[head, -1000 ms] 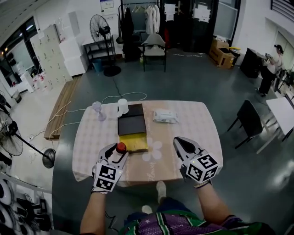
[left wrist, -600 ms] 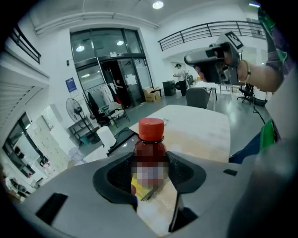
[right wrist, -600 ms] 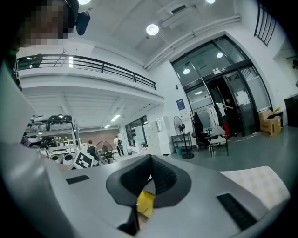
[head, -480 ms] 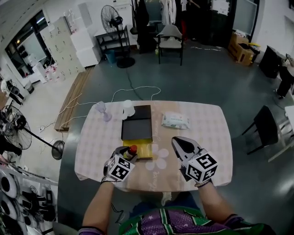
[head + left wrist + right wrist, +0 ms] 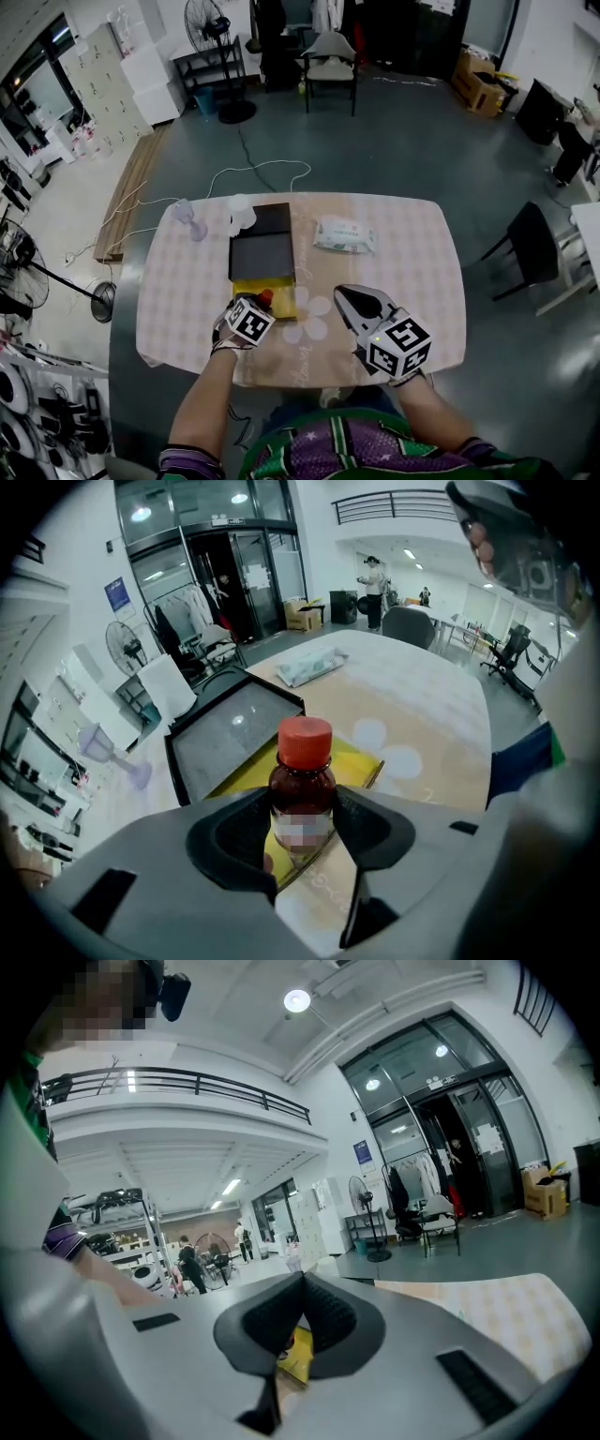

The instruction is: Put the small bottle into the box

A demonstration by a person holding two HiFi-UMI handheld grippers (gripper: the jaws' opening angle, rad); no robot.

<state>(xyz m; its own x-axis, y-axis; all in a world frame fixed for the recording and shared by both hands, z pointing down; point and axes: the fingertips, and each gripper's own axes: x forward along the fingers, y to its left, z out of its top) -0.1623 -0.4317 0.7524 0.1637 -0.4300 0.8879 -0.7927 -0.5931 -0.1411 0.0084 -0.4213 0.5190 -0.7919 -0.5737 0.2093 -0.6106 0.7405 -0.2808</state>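
Brown glass, red cap: small bottle (image 5: 303,782) pinched upright between the fingers (image 5: 367,829) of the left gripper (image 5: 302,825), at the near yellow end of the open box (image 5: 262,255) on the checked surface (image 5: 403,272). No readable label. Alongside, the right gripper (image 5: 302,1321), fingers pressed together, empty.
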